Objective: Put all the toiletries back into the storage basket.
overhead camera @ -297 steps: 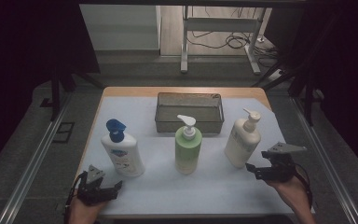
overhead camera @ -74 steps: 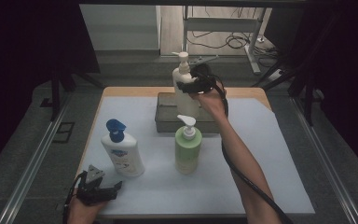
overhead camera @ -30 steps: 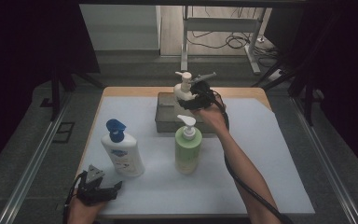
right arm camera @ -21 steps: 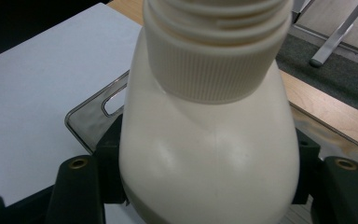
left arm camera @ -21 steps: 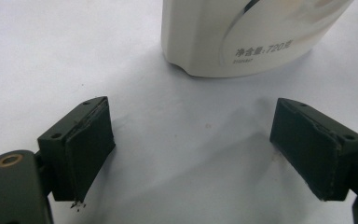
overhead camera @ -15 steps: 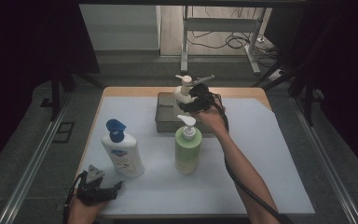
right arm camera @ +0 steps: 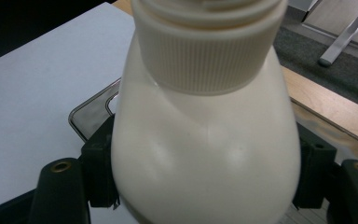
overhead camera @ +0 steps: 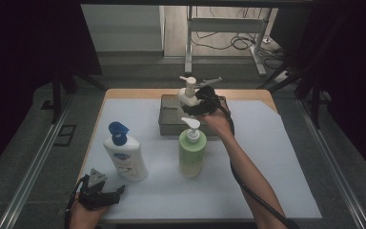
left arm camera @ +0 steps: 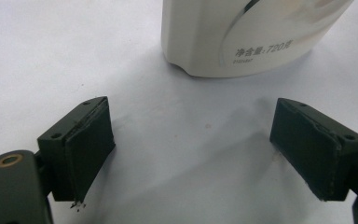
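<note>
Cream pump bottle sits clamped between the right gripper jaws, upright over the mesh tray just beneath; rigid, smooth plastic, probably weighty and slippery, best gripped at the shoulder below its ribbed collar; left gripper rests wide open, empty, a white bottle just ahead.

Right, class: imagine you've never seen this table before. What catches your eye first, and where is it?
First, the cream pump bottle at the far middle of the table, gripped by the right gripper over the metal basket. Next, two bottles standing on the white sheet: a green bottle in the middle and a white bottle with a blue pump to its left. The left gripper rests open at the near left edge.
</note>
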Action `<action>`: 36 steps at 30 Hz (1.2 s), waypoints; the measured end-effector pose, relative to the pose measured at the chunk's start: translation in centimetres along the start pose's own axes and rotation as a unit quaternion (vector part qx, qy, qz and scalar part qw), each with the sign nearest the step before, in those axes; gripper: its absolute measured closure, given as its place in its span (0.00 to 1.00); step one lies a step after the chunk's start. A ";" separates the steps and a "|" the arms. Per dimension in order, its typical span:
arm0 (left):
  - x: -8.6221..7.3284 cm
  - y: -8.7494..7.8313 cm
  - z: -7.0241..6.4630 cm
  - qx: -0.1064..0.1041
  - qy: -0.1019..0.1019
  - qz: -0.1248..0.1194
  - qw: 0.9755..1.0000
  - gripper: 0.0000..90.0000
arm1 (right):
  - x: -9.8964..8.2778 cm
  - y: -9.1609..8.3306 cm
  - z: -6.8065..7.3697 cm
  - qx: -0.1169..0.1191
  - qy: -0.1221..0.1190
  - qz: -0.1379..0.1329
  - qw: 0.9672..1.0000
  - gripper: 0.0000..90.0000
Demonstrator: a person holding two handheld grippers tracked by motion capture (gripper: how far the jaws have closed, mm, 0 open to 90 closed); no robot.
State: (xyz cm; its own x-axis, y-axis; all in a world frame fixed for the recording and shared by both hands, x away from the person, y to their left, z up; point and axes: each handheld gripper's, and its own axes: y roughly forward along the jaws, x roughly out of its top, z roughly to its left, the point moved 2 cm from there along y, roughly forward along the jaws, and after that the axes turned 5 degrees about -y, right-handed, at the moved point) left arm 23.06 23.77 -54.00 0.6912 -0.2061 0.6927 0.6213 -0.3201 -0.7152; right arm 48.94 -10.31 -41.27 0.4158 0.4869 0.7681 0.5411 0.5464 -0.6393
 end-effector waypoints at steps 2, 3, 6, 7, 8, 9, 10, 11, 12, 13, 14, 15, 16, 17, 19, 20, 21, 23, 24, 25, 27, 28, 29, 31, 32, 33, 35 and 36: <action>0.0 0.0 0.0 0.000 0.000 -0.001 1.000 0.14 | 0.0 -0.1 0.0 0.003 0.000 0.002 1.000 0.30; 0.0 0.0 0.0 0.000 0.000 -0.001 1.000 0.14 | 0.0 -0.2 0.0 0.004 -0.001 0.003 1.000 0.29; 0.0 0.0 0.0 0.000 0.000 -0.001 1.000 0.14 | -0.1 -0.5 0.0 0.003 -0.006 0.003 1.000 0.28; 0.0 0.0 0.0 0.000 0.000 -0.001 1.000 0.14 | -0.2 -0.7 -0.1 0.005 -0.005 0.002 1.000 0.28; 0.0 0.0 0.0 0.000 0.000 0.000 1.000 0.14 | -0.2 -0.8 -0.1 0.005 -0.004 0.001 1.000 0.27; 0.0 0.0 0.0 0.000 0.000 0.000 1.000 0.14 | -0.3 -1.0 -0.1 0.004 -0.003 0.000 1.000 0.27; 0.0 0.0 0.0 0.000 0.000 -0.001 1.000 0.14 | -0.4 -1.1 -0.1 0.006 -0.004 0.000 1.000 0.26; 0.0 0.0 0.0 0.000 0.000 -0.001 1.000 0.14 | -0.4 -1.3 -0.2 0.008 -0.002 -0.001 1.000 0.26; 0.0 0.0 0.0 0.000 0.000 0.000 1.000 0.14 | -0.4 -1.5 -0.2 0.008 -0.002 -0.001 1.000 0.25; 0.0 0.0 0.0 0.001 0.000 0.000 1.000 0.14 | -0.5 -1.6 -0.2 0.009 -0.002 -0.003 1.000 0.24; 0.0 0.0 0.0 0.001 0.000 0.000 1.000 0.14 | -0.5 -1.8 -0.3 0.012 -0.003 -0.004 1.000 0.23; 0.0 0.0 0.0 0.001 0.000 0.000 1.000 0.14 | -0.6 -2.0 -0.3 0.014 -0.003 -0.002 1.000 0.23; 0.0 0.0 0.0 0.000 0.000 0.000 1.000 0.14 | -0.6 -2.2 -0.3 0.017 -0.006 -0.002 1.000 0.22; 0.0 0.0 0.0 0.001 0.000 0.000 1.000 0.14 | -0.7 -2.4 -0.4 0.019 -0.007 -0.001 1.000 0.21; 0.0 0.0 0.0 0.001 0.000 0.000 1.000 0.14 | -0.8 -2.7 -0.5 0.020 -0.008 -0.002 1.000 0.20; 0.0 0.0 0.0 0.001 0.000 0.000 1.000 0.14 | -0.9 -2.9 -0.6 0.022 -0.008 -0.003 1.000 0.20; 0.0 0.0 0.0 0.001 0.000 0.000 1.000 0.14 | -1.0 -3.1 -0.6 0.022 -0.008 0.000 1.000 0.19; 0.0 0.0 0.0 0.001 0.000 0.000 1.000 0.14 | -1.1 -3.6 -0.7 0.021 -0.014 -0.002 1.000 0.19; 0.0 0.0 0.0 0.001 0.000 0.000 1.000 0.14 | -1.2 -3.8 -0.8 0.019 -0.012 -0.001 1.000 0.19; 0.0 0.0 0.0 0.001 0.000 0.000 1.000 0.14 | -1.3 -4.0 -0.8 0.018 -0.013 -0.001 1.000 0.19; 0.0 0.0 0.0 0.001 0.000 -0.001 1.000 0.14 | -1.5 -4.4 -1.0 0.019 -0.011 -0.004 1.000 0.20; 0.0 0.0 0.0 0.001 0.000 -0.001 1.000 0.14 | -1.6 -4.6 -1.0 0.017 -0.010 -0.003 1.000 0.21; 0.0 0.0 0.0 0.001 0.000 -0.001 1.000 0.14 | -1.7 -4.7 -1.1 0.017 -0.010 -0.004 1.000 0.23; 0.0 0.0 0.0 0.001 0.000 -0.001 1.000 0.14 | -2.0 -5.1 -1.3 0.016 -0.002 -0.006 1.000 0.25; 0.0 0.0 0.0 0.001 0.000 0.000 1.000 0.14 | -2.2 -5.3 -1.3 0.016 -0.001 -0.008 1.000 0.28; 0.0 0.0 0.0 0.001 0.000 0.000 1.000 0.14 | -2.3 -5.5 -1.4 0.018 0.003 -0.010 1.000 0.32; 0.0 0.0 0.0 0.001 0.000 0.000 1.000 0.14 | -2.6 -5.8 -1.6 0.021 0.007 -0.012 1.000 0.35; 0.0 0.0 0.0 0.001 0.000 0.000 1.000 0.14 | -2.8 -5.9 -1.7 0.018 0.009 -0.012 1.000 0.37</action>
State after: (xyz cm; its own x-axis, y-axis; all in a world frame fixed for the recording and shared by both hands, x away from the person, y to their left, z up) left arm 23.06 23.75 -54.01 0.6911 -0.2057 0.6929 0.6222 -0.3184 -0.7152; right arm 45.80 -16.06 -39.61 0.4165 0.4613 0.7834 0.5245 0.5819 -0.6215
